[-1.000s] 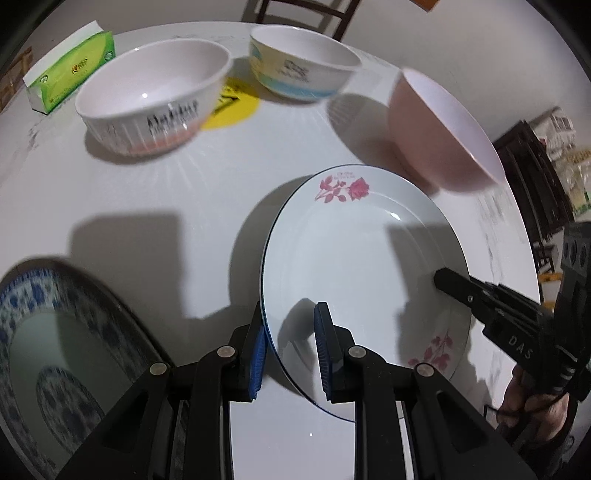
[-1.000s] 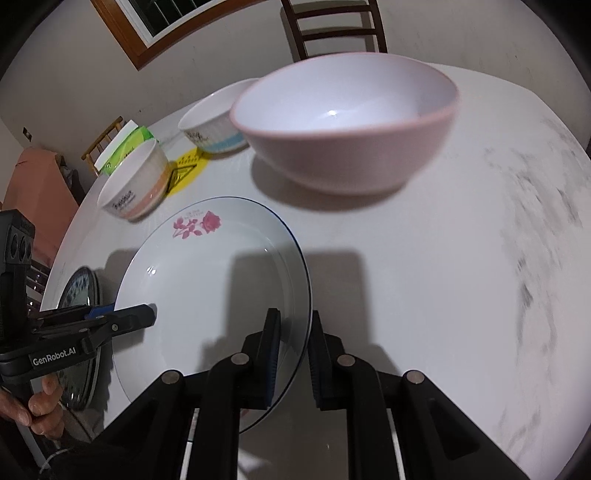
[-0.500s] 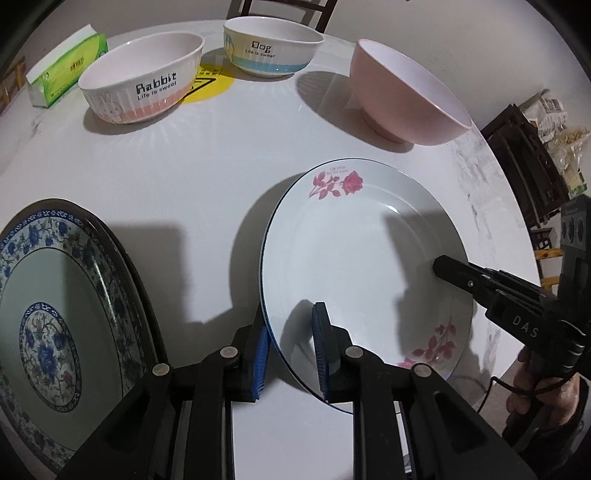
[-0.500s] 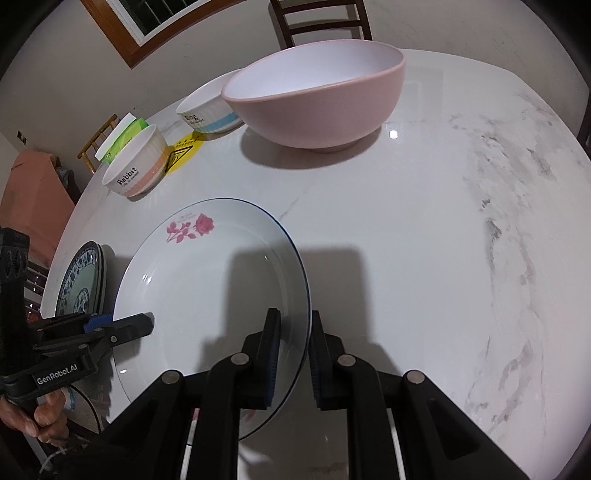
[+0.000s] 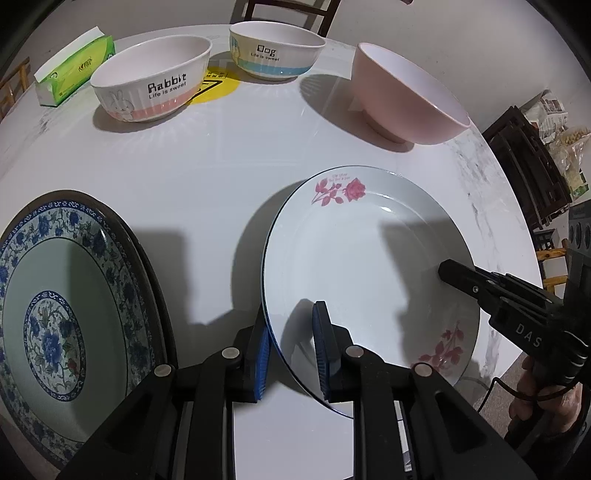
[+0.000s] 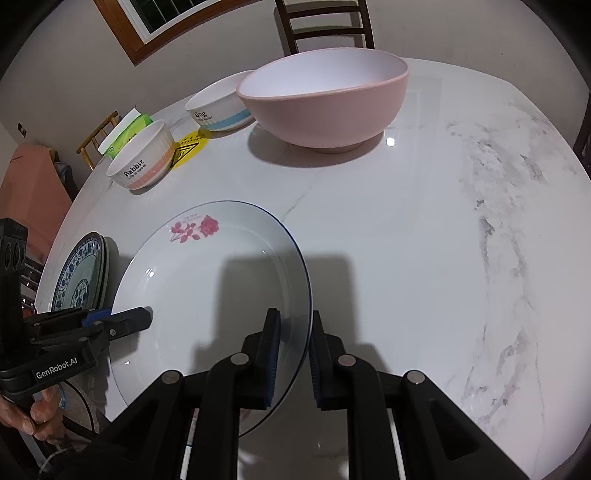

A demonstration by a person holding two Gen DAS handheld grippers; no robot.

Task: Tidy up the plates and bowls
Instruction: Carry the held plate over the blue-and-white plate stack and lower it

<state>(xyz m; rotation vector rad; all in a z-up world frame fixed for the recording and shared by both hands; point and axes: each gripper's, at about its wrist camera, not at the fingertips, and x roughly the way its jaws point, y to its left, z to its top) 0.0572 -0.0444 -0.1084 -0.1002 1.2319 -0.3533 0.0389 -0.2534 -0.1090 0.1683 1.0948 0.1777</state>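
A white plate with pink roses (image 5: 369, 266) hangs a little above the marble table, casting a shadow under its left side. My left gripper (image 5: 291, 317) is shut on its left rim, blue pads on either side of the edge. My right gripper (image 6: 293, 321) is shut on the opposite rim of the rose plate (image 6: 207, 288). Each gripper shows in the other's view: the right gripper (image 5: 447, 271) and the left gripper (image 6: 144, 314). A blue-patterned plate (image 5: 66, 302) lies to the left on top of a dark plate.
Across the table stand a Rabbit bowl (image 5: 155, 85), a Dog bowl (image 5: 277, 51) and a large pink bowl (image 6: 325, 107). A green tissue pack (image 5: 74, 70) lies at the far left, on the table's edge. A wooden chair (image 6: 325, 26) stands behind the table.
Both grippers carried the rose plate back toward the near edge and the blue-patterned plate, which came fully into view. The bowls now look farther away. Both grips are unchanged.
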